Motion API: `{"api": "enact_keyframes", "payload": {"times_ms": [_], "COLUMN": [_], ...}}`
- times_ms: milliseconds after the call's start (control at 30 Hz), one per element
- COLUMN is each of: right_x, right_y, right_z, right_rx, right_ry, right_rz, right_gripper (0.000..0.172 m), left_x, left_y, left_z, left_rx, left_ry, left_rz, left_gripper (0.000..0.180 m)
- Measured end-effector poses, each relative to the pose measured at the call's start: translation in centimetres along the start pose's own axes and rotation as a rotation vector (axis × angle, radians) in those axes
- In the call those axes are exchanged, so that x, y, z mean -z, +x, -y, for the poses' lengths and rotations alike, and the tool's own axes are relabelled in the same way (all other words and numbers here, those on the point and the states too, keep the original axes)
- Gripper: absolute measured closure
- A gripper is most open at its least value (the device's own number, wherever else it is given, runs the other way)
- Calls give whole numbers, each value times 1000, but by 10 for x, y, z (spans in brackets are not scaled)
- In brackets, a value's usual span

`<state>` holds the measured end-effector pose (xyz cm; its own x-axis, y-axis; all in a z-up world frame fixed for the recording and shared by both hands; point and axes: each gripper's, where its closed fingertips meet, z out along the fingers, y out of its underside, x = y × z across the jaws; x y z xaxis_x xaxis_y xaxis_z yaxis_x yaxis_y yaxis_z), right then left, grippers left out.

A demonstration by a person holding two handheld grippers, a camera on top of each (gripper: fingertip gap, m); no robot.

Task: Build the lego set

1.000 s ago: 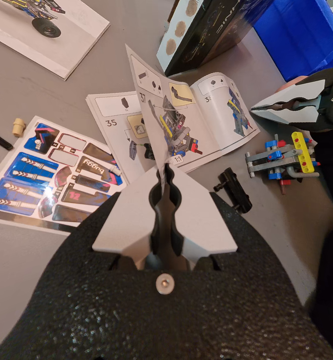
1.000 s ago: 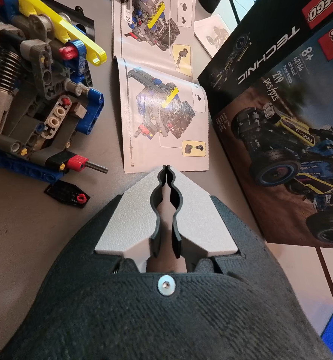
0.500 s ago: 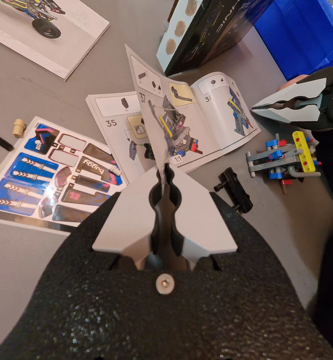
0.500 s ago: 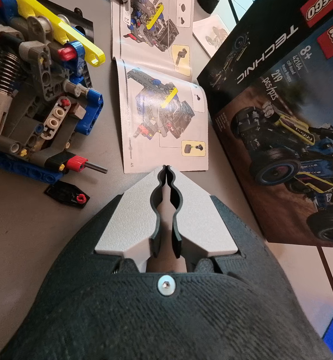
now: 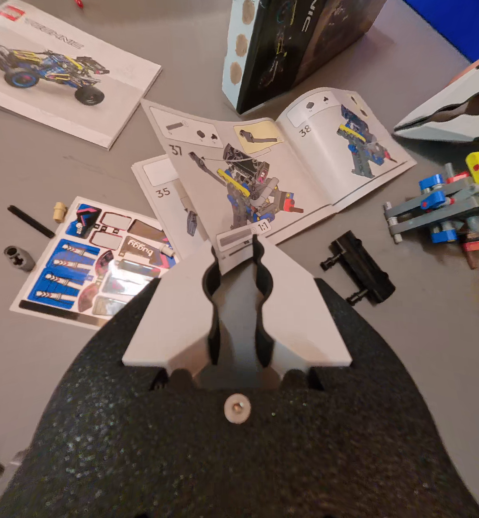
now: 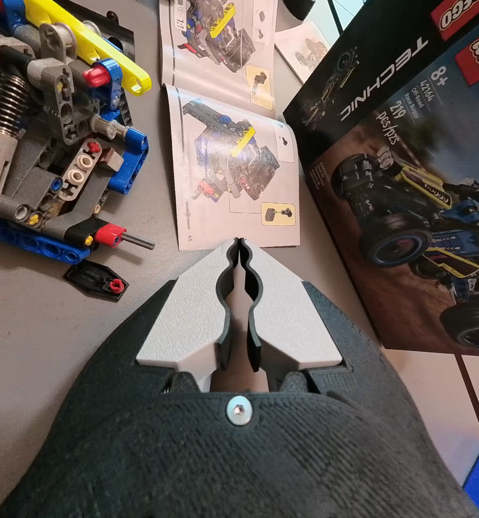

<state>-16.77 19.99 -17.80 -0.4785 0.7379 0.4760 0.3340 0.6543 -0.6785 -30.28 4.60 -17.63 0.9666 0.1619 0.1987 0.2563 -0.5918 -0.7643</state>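
Left wrist view: my left gripper [image 5: 234, 246] stands part open over a grey table [image 5: 64, 378], its fingers apart and gripping nothing. A loose page [image 5: 232, 182] of the open booklet [image 5: 330, 157] lies in the gap at the tips, free of the right pad; contact with the left pad I cannot tell. A sticker sheet [image 5: 92, 260] lies left of the fingers, with a black axle [image 5: 29, 220], a tan peg [image 5: 59, 211] and a grey connector [image 5: 18, 258] beyond it. A black cylinder part [image 5: 363, 273] sits just right of the fingers. A closed manual [image 5: 59, 70] lies at upper left, the box [image 5: 297, 44] stands behind the booklet, and a small build [image 5: 451, 207] rests at far right under my right gripper [image 5: 398, 129].

Right wrist view: my right gripper [image 6: 238, 241] is closed, pads meeting on nothing, its tips at the near edge of the booklet [image 6: 238, 173]. The half-built chassis [image 6: 50, 134] lies to the left, a black panel [image 6: 96, 280] with a red pin near it. The box [image 6: 417, 182] lies to the right, touching the booklet's edge.
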Motion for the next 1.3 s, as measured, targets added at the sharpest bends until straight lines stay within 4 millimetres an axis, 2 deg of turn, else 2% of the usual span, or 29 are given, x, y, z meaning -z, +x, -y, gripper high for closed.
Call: {"api": "enact_keyframes", "payload": {"times_ms": [300,600,667,800,900,967,1033,1200,1300], "right_x": [1,6,16,50,72,83,91,101,108], "right_y": [0,9,14,29,31,22,4,-54,-69], "right_z": [1,-3,1,16,19,24,33,49,63], "right_rx": [32,63,22,-107,-149,-189,-215,-247,-353], "right_ry": [15,-14,18,136,144,143,145,86,104], "right_rz": [-9,-151,-216,-386,-482,-477,-441,-283,-262], "right_gripper": [172,172,172,172,172,172,171,164,145], "left_x": [0,6,6,7,7,7,8,12,19], "left_y": [-6,-18,-18,-17,-14,-13,-12,-15,-19], "left_z": [-5,-7,-7,-8,-10,-10,-11,-13,-16], "left_rx": [-67,-167,-168,-184,-211,-217,-218,-239,-264], "left_ry": [-32,-34,-29,-34,-40,-40,-41,-49,-98], "left_rz": [90,209,204,206,195,184,173,154,156], "left_gripper": [151,140,141,144,148,149,149,148,148]}}
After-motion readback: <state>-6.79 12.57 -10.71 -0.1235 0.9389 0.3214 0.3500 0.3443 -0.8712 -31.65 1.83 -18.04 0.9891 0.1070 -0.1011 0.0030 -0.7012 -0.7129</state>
